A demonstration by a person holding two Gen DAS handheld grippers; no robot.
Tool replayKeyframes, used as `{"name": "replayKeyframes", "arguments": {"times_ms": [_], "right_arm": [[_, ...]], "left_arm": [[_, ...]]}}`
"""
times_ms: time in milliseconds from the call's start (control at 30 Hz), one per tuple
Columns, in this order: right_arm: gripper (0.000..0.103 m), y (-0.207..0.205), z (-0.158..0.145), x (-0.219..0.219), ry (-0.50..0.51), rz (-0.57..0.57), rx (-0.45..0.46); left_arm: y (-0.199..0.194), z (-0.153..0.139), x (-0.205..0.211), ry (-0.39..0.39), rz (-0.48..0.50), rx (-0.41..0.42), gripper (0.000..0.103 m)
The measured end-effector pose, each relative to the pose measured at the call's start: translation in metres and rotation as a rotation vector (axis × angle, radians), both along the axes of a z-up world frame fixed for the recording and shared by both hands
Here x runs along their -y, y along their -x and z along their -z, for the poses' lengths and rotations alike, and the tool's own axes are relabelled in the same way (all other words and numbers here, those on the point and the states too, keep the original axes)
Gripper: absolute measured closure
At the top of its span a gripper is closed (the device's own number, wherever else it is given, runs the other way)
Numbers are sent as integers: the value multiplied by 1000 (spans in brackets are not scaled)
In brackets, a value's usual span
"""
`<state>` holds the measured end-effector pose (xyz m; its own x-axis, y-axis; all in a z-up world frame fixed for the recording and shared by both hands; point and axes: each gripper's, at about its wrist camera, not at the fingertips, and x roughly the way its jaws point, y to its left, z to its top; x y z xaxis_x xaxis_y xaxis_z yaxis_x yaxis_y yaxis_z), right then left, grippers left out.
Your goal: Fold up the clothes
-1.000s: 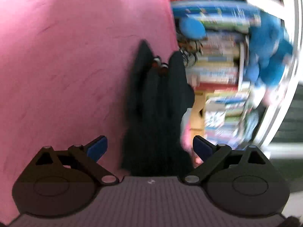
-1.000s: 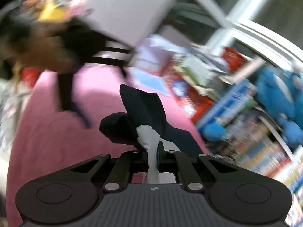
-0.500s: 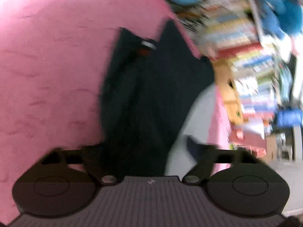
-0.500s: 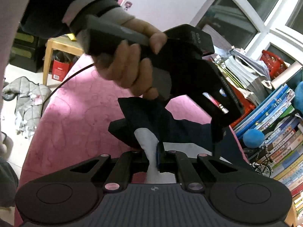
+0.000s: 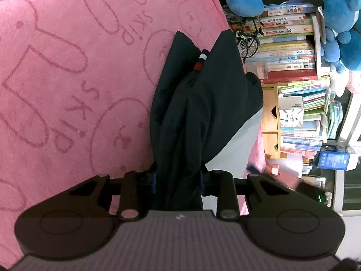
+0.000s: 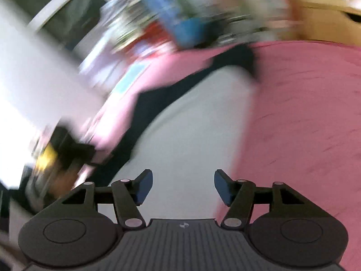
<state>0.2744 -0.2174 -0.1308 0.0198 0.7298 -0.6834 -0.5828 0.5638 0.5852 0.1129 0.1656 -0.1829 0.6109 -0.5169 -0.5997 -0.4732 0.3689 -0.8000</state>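
A dark navy garment (image 5: 203,103) with a light grey panel (image 5: 234,144) lies bunched on the pink blanket (image 5: 67,79); a red-and-white striped trim shows near its far end. My left gripper (image 5: 178,180) is shut on a thick fold of the navy cloth. In the blurred right wrist view the garment's grey panel (image 6: 194,124) with a navy border spreads over the blanket (image 6: 304,113). My right gripper (image 6: 183,186) is open and empty just above the grey panel.
Stacked books (image 5: 291,52), a wooden shelf (image 5: 270,122), a blue plush toy (image 5: 340,22) and a small model bicycle (image 5: 248,38) stand past the blanket's right edge. In the right wrist view the background is motion-blurred.
My left gripper closed on the navy cloth. My right gripper let go of the grey cloth, opened and swung fast to another angle over the garment.
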Motion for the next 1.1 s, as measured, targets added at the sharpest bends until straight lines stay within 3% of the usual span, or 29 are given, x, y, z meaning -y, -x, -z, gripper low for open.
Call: {"name": "replayKeyframes", "arguments": {"times_ms": [67, 167, 233, 300, 400, 467, 500, 567, 633, 700, 767, 833, 900, 967, 1100], "right_arm": [[41, -30, 18, -8, -24, 11, -33], [35, -51, 40, -34, -38, -82, -37], [12, -55, 50, -51, -38, -116, -24], [0, -63, 56, -58, -90, -81, -41], [2, -76, 65, -69, -167, -28, -66], [32, -85, 71, -76, -219, 7, -82], [54, -89, 75, -77, -221, 39, -112], [65, -91, 76, -72, -249, 93, -167], [74, -80, 51, -60, -280, 107, -140], [74, -67, 21, -47, -309, 114, -98], [74, -56, -4, -33, -324, 118, -55], [73, -56, -5, -26, -278, 125, -47], [72, -61, 14, -36, -165, 147, -53], [64, -63, 28, -46, -67, 172, -39], [40, -48, 21, -56, 25, 219, 77]], "left_arm": [[-1, 2, -2, 7, 14, 8, 74], [1, 5, -4, 13, 34, 29, 74], [3, 9, -6, 31, 33, 45, 75], [5, 12, -7, 48, 25, 55, 77], [9, 13, -7, 55, 10, 63, 79], [10, 6, -5, 48, 6, 63, 80], [10, 3, -5, 45, 5, 63, 81], [12, -12, -3, 25, 16, 77, 86], [14, -34, 0, -15, 53, 108, 87], [16, -52, 5, -60, 97, 145, 87], [16, -54, 4, -57, 106, 159, 87], [11, -41, 0, -79, 85, 110, 87], [7, -25, -5, -86, 60, 59, 86], [6, -15, -10, -66, 35, 28, 85], [9, -38, -7, -200, 71, 38, 82]]}}
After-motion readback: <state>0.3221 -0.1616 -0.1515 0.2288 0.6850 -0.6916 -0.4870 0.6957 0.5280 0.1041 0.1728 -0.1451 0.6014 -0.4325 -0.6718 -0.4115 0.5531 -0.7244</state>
